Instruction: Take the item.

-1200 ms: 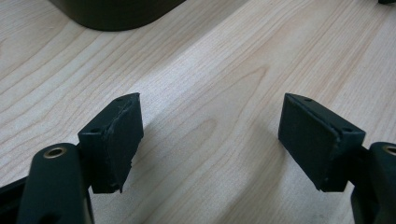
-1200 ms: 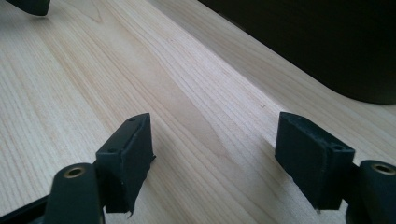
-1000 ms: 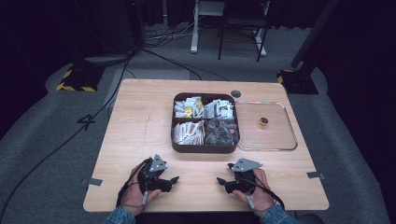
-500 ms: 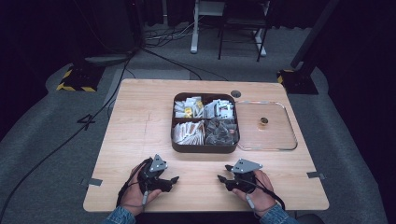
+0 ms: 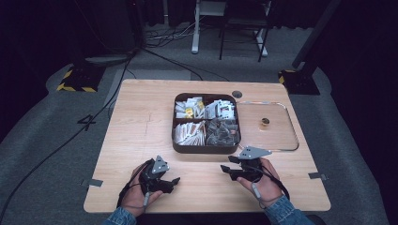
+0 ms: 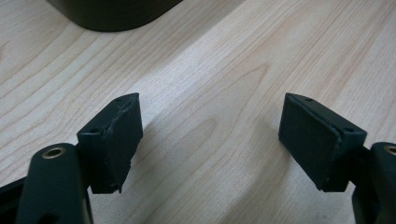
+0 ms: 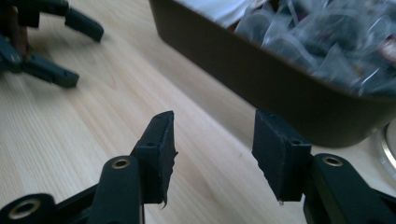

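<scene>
Near the dark divided tray (image 5: pixel 206 148) on the tabletop (image 5: pixel 141 122), both claws are resting low. Left claw (image 6: pixel 210 140) is gaping wide, gripping nothing; right claw (image 7: pixel 212 156) (just beside the tray's front wall) is standing partly open, also empty. Beyond the tray's right side, a clear lid (image 5: pixel 277 140) is lying flat.

A dark four-part box (image 5: pixel 206 149) of packets sat mid-surface (image 5: pixel 141 122), a clear tray (image 5: pixel 292 137) touching its right side. Near the front edge, the left gripper (image 5: pixel 174 183) and right gripper (image 5: pixel 225 169) rested apart.
</scene>
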Demonstrator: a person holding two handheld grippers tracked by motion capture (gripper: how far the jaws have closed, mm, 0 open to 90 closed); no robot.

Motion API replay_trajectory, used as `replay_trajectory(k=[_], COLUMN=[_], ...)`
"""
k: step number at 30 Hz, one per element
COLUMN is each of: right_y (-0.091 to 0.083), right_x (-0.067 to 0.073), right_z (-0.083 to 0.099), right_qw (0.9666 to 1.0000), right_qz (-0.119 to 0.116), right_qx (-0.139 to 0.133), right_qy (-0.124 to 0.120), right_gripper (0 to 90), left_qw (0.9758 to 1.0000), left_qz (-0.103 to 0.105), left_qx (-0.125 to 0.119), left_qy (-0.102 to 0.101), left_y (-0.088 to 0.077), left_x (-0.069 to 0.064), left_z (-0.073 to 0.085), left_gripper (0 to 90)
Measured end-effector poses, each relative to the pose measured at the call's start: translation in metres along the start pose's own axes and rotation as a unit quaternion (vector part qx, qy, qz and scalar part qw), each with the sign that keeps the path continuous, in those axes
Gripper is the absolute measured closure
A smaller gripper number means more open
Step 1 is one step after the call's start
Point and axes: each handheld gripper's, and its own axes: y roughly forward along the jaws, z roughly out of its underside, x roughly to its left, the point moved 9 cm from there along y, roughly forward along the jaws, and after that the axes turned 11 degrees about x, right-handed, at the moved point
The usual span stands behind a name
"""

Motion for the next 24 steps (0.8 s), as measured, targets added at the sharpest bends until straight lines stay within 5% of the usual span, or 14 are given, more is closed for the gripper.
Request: replay_trajectory(k=[14,24], right_y=[-0.018,-0.017], right_x=[-0.029,-0.061], right_z=[-0.053,-0.094], right_qw=[0.9995,0.9976], right_qz=[0.009,0.008], right_qx=[-0.024,-0.02], right_qy=[0.019,0.065], right_gripper=[48.4,47.9], left_qw=[1.0,0.9999], left_qz=[-0.001,-0.008], left_qx=[0.0,-0.001], left_qy=[0.001,-0.01], left_y=[0.0,0.0], left_x=[0.0,0.003], left_z=[0.0,0.0], left_gripper=[22.0,21.9])
